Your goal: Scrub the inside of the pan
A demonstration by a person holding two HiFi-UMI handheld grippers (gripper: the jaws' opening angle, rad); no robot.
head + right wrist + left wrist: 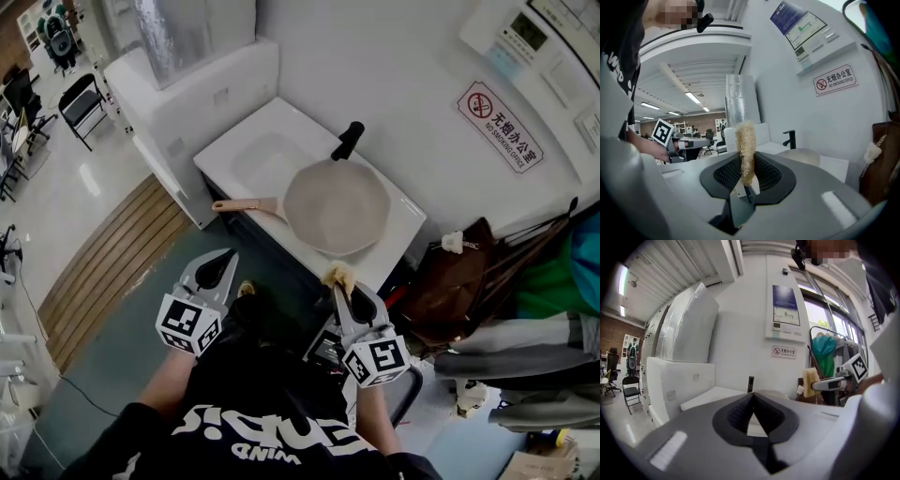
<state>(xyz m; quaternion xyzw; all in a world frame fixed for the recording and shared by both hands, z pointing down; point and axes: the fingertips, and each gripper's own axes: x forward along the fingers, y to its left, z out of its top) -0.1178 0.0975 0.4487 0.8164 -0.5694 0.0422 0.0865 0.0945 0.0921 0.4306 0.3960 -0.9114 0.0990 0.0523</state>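
A pale round pan (336, 206) with a pinkish handle (246, 205) rests on the white sink counter (253, 141), in front of a black faucet (347, 141). Both grippers hover short of the counter's near edge, apart from the pan. My left gripper (230, 255) is shut with nothing in it; in its own view the jaws (752, 395) meet, with the faucet (750, 383) beyond. My right gripper (338, 287) is shut on a tan fibrous scrubber (337, 274), which stands upright between the jaws (745, 150). The pan (800, 155) lies ahead to the right of it.
A brown bag (450, 281) and hanging clothes (553, 281) crowd the right side of the counter. A no-smoking sign (500, 127) is on the wall behind. A white cabinet (187, 94) adjoins the counter on the left, with office chairs (80, 103) farther off.
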